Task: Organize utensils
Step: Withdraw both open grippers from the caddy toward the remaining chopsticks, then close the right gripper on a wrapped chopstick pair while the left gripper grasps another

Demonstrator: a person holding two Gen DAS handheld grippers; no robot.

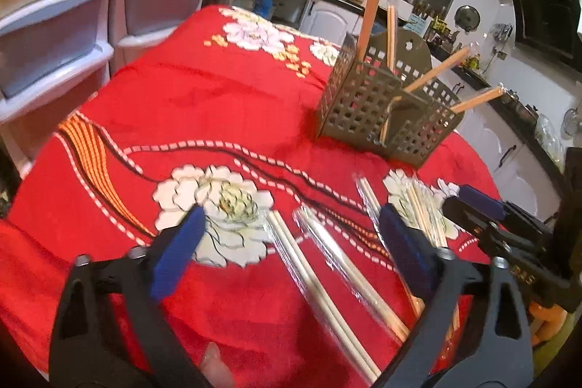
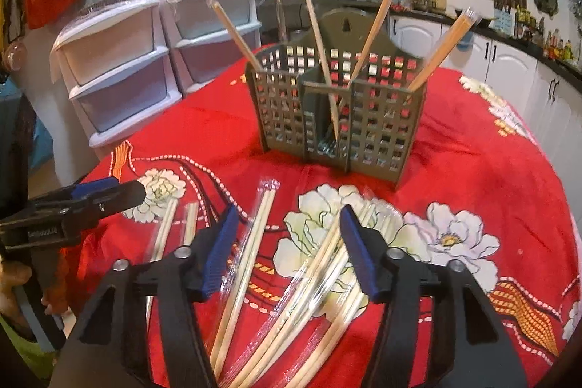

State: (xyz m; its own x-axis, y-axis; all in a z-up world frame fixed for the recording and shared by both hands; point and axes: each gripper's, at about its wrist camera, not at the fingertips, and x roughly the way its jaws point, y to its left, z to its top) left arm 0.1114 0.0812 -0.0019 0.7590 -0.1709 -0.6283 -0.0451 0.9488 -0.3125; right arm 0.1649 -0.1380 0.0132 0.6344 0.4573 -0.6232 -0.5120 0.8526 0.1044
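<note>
An olive perforated utensil holder (image 2: pixel 338 119) stands on the red flowered cloth, with several wrapped chopstick pairs (image 2: pixel 374 24) leaning out of it. It also shows in the left wrist view as holder (image 1: pixel 378 119). More wrapped pale chopsticks (image 2: pixel 254 253) lie loose on the cloth in front. My right gripper (image 2: pixel 289 242) hovers open over them, with some packs lying between its blue pads, untouched. My left gripper (image 1: pixel 294 250) is open wide above two packs (image 1: pixel 327 279). One finger (image 2: pixel 109 193) of the left gripper shows at the left of the right wrist view.
White plastic drawer units (image 2: pixel 120 71) stand beyond the table's left side. A kitchen counter with cabinets (image 2: pixel 509 60) runs along the right. The round table's edge (image 2: pixel 567 206) curves close on the right. A hand (image 2: pixel 14 282) holds the left gripper's handle.
</note>
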